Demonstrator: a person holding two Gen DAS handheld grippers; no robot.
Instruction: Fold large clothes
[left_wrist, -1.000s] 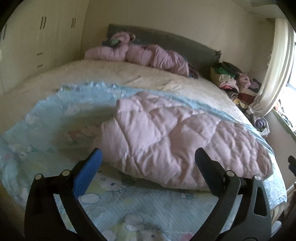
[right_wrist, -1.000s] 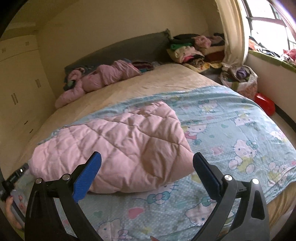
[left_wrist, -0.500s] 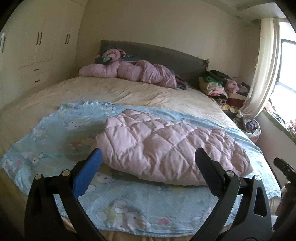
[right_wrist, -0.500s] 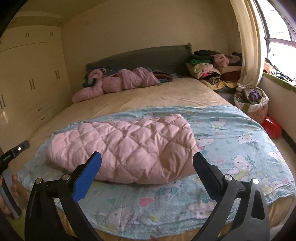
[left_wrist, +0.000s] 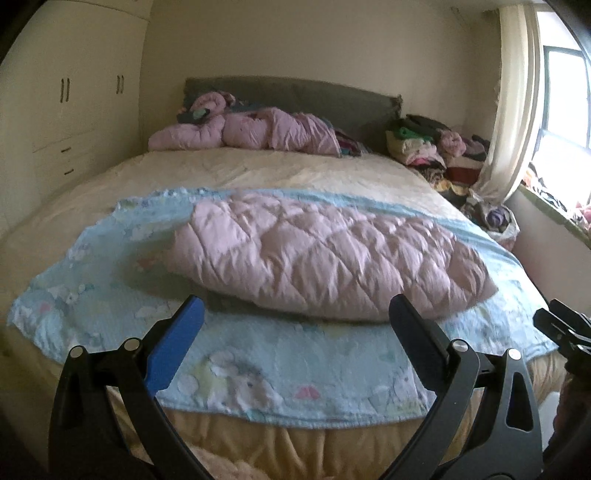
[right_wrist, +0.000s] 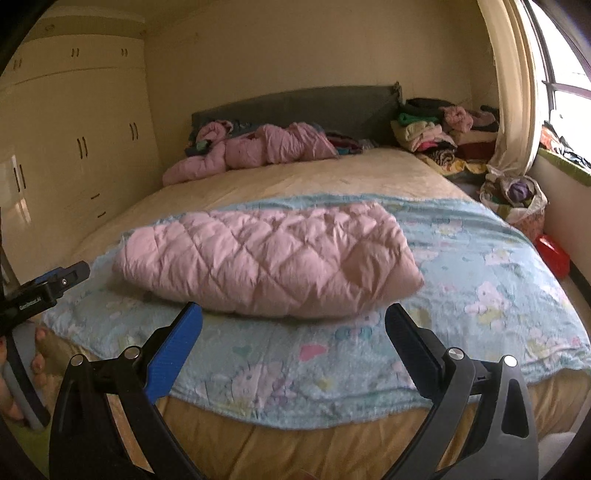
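A folded pink quilted coat (left_wrist: 325, 254) (right_wrist: 269, 262) lies across a light blue cartoon-print blanket (left_wrist: 280, 369) (right_wrist: 480, 273) on the near half of the bed. My left gripper (left_wrist: 293, 314) hangs open before the bed's front edge, short of the coat, with nothing between its fingers. Level with it, my right gripper (right_wrist: 291, 317) is open too and holds nothing. Each gripper's body shows at the edge of the other's view, the left one held by a hand (right_wrist: 22, 373).
Another pink padded garment (left_wrist: 251, 129) lies bunched against the grey headboard (right_wrist: 295, 103). A stack of clothes (left_wrist: 424, 144) sits at the back right, a bag of clothes (right_wrist: 517, 195) and a red object (right_wrist: 552, 254) beside the bed. Wardrobes (right_wrist: 74, 147) line the left wall.
Both grippers have drawn back and down from above the coat to the foot of the bed. The coat lies as before. Both stay open.
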